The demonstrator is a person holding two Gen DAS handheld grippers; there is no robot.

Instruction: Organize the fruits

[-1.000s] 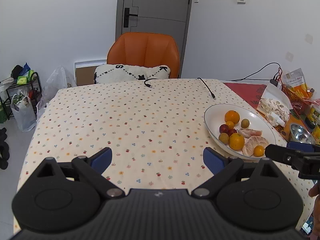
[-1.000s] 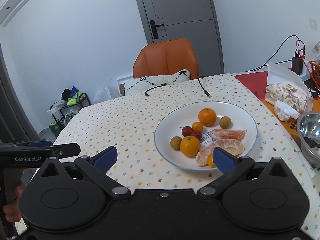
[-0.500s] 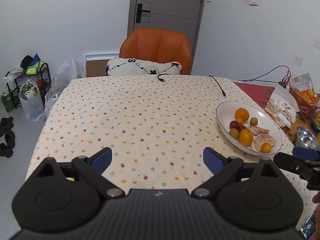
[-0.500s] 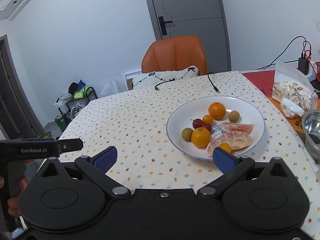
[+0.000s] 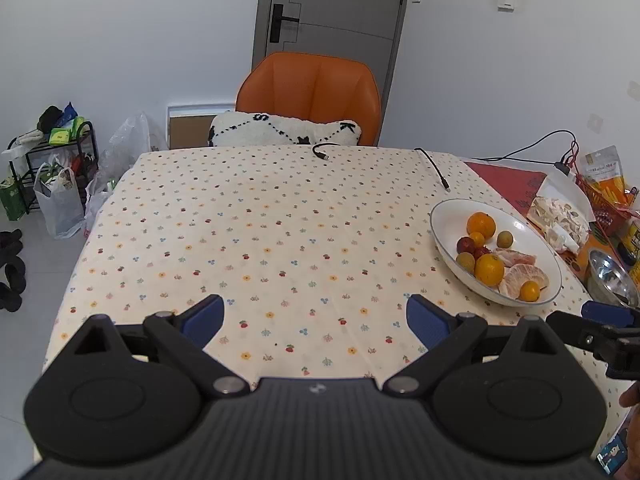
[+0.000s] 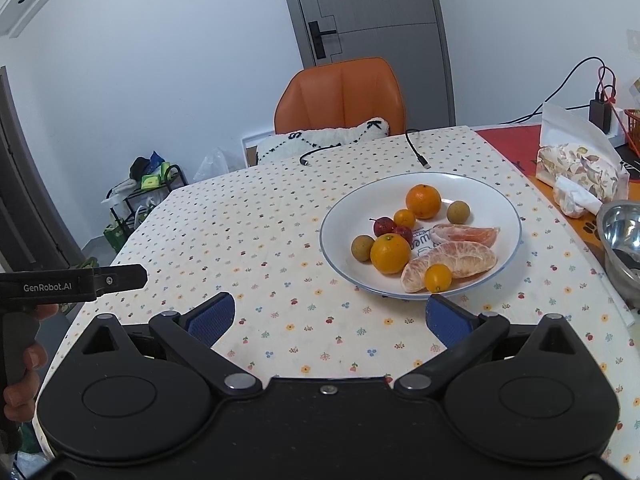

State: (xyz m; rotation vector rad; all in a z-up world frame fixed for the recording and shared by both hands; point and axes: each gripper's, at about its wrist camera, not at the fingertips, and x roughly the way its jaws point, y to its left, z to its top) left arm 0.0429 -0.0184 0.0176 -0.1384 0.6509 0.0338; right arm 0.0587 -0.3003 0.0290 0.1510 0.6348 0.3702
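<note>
A white plate [image 6: 352, 216] [image 5: 444, 216] sits on the right side of the flowered tablecloth. On it lie two oranges [image 6: 423, 201], small kumquats [image 6: 437, 278], brown longans [image 6: 362, 247], red fruits [image 6: 383, 226] and peeled citrus segments [image 6: 460, 258]. My right gripper [image 6: 328, 318] is open just in front of the plate's near rim, holding nothing. My left gripper [image 5: 316, 320] is open over bare cloth, left of the plate, holding nothing. Each gripper's side shows at the edge of the other's view.
A steel bowl [image 6: 622, 236] and a printed tissue pack [image 6: 576, 172] lie right of the plate. Cable ends [image 5: 432, 168] rest on the far cloth. An orange chair [image 5: 310, 92] with a cushion stands behind the table. A rack with bags [image 5: 48, 168] is on the floor left.
Both grippers have drawn back and risen a little; the plate looks smaller and farther in the left wrist view. Both stay open and empty.
</note>
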